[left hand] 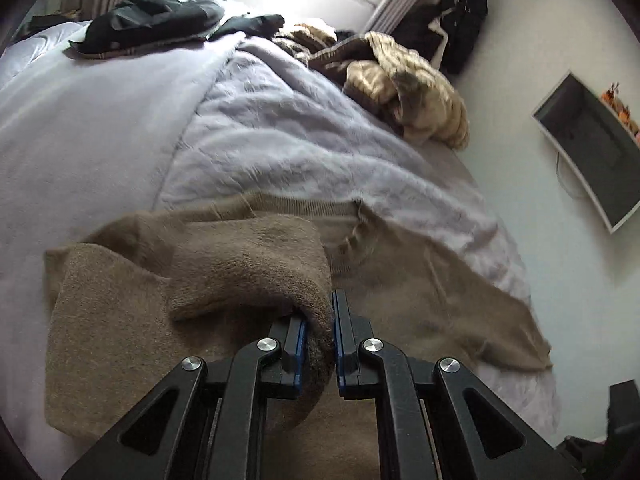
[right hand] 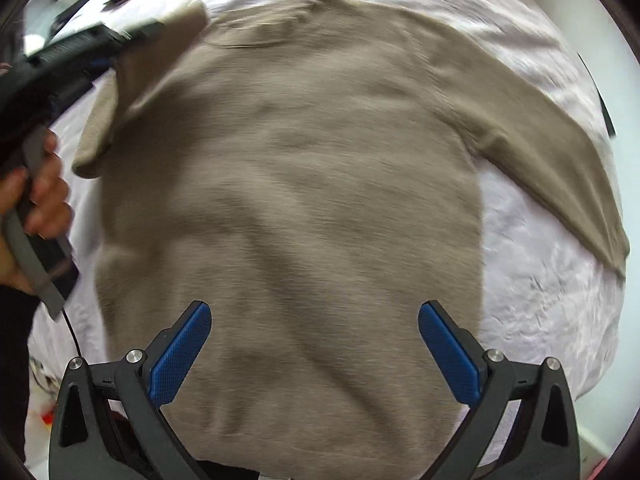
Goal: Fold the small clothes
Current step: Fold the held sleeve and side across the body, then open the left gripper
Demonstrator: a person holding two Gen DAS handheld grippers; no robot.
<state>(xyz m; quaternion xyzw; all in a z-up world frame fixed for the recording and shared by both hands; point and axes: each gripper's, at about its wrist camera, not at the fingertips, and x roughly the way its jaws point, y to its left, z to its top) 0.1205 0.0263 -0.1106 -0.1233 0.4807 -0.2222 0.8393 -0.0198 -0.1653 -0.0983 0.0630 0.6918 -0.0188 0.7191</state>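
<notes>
Fuzzy tan sweater (right hand: 288, 184) lies flat — left gripper (left hand: 320, 340) pinches its sleeve, right gripper (right hand: 316, 344) wide open.

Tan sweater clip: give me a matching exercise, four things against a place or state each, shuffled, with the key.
Things:
1. left gripper
2. right gripper
3. tan sweater
4. black clothes

States:
A. open, holding nothing
B. piled at the far end of the bed
C. shut on a sleeve
D. spread on the lilac blanket

Pairs: 1-C, 2-A, 3-D, 4-B
</notes>
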